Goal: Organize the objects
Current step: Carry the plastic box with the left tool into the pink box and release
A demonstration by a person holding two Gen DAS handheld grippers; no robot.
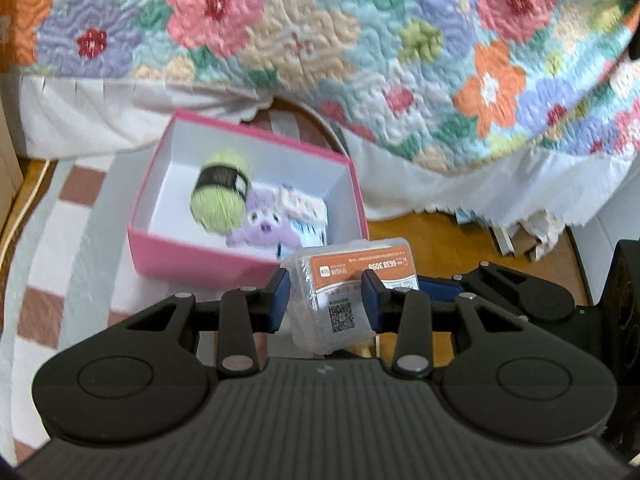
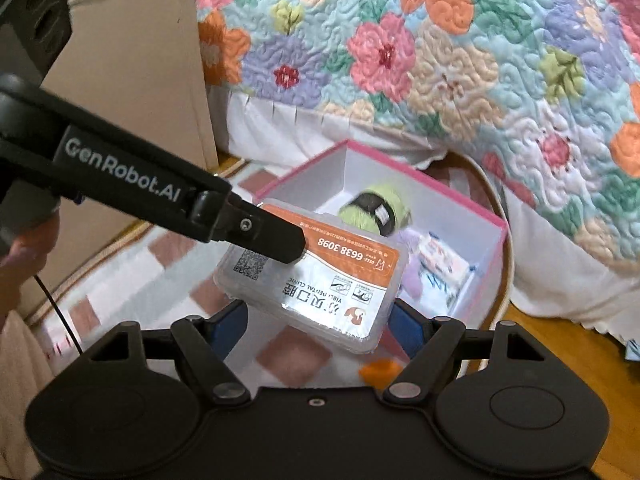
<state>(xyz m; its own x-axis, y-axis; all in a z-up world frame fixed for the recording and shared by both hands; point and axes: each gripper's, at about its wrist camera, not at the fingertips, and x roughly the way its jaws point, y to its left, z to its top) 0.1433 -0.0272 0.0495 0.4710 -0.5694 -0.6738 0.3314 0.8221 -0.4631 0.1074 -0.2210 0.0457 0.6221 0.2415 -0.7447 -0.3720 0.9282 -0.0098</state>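
Both grippers have hold of one clear plastic case [image 1: 352,292] with an orange label, lifted off the floor just in front of the pink box [image 1: 240,256]. The left gripper [image 1: 327,300] has its fingers [image 1: 280,300] clamped on the case across its narrow width. The right gripper [image 2: 320,320] has its blue-padded fingers [image 2: 408,328] set wide on either side of the case's long edges; whether the pads actually press on it I cannot tell.

The pink box sits open on a checked rug [image 1: 72,216], right at the foot of the bed with its flowered quilt [image 1: 320,40]. Inside the box lie a green yarn ball [image 1: 222,196] with a dark band, a purple plush toy [image 1: 266,220] beside it, and a small printed packet [image 1: 304,208] toward the box's near corner. A cardboard carton [image 2: 132,80] stands left of the box.
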